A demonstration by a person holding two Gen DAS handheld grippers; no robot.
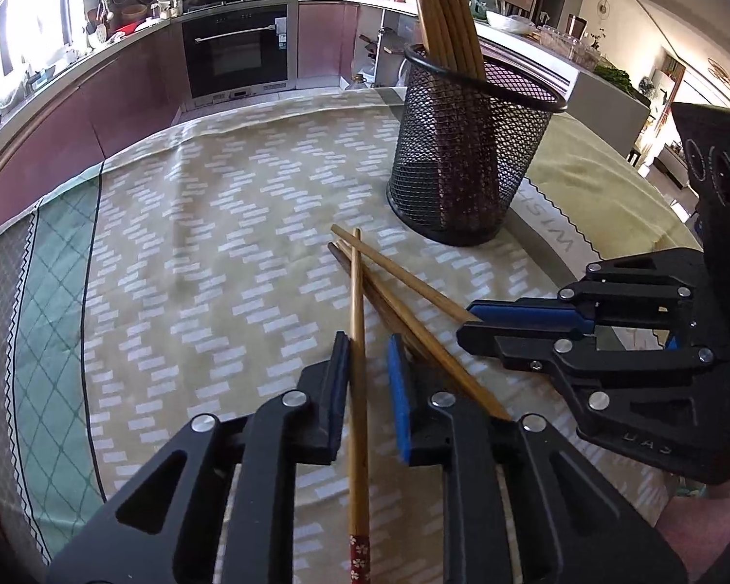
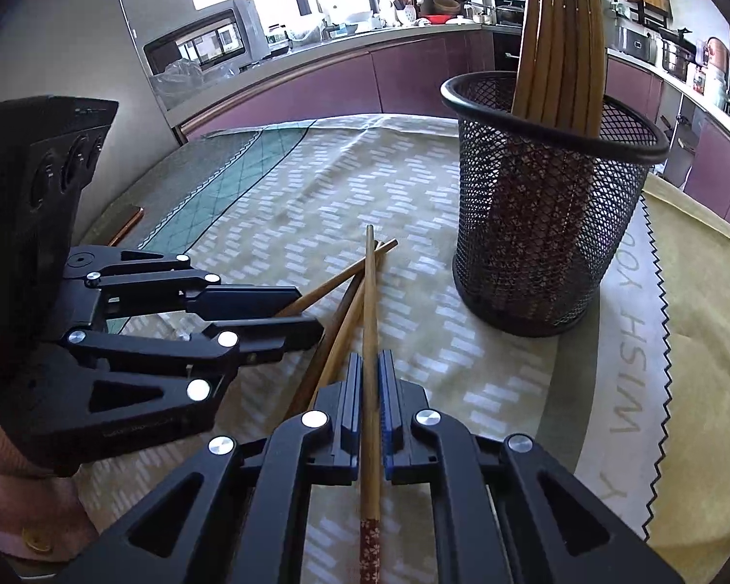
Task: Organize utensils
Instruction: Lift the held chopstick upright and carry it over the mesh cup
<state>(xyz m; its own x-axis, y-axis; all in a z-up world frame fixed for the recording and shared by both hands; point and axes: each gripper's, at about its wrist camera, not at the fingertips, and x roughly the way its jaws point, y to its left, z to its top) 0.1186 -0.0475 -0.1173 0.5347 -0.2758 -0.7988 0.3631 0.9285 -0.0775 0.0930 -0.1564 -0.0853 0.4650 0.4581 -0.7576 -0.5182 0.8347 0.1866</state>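
A black mesh holder stands on the cloth with several wooden chopsticks upright in it. In front of it, loose chopsticks lie crossed. My right gripper is shut on one chopstick, whose red flowered end points back at the camera. Between the jaws of my left gripper runs another chopstick. It lies against the left pad, and a gap shows to the blue right pad. The two grippers sit side by side, close together.
A patterned beige tablecloth covers the table, with a green checked border at the left. A yellow mat with lettering lies right of the holder. Kitchen counters and an oven stand beyond the table's far edge.
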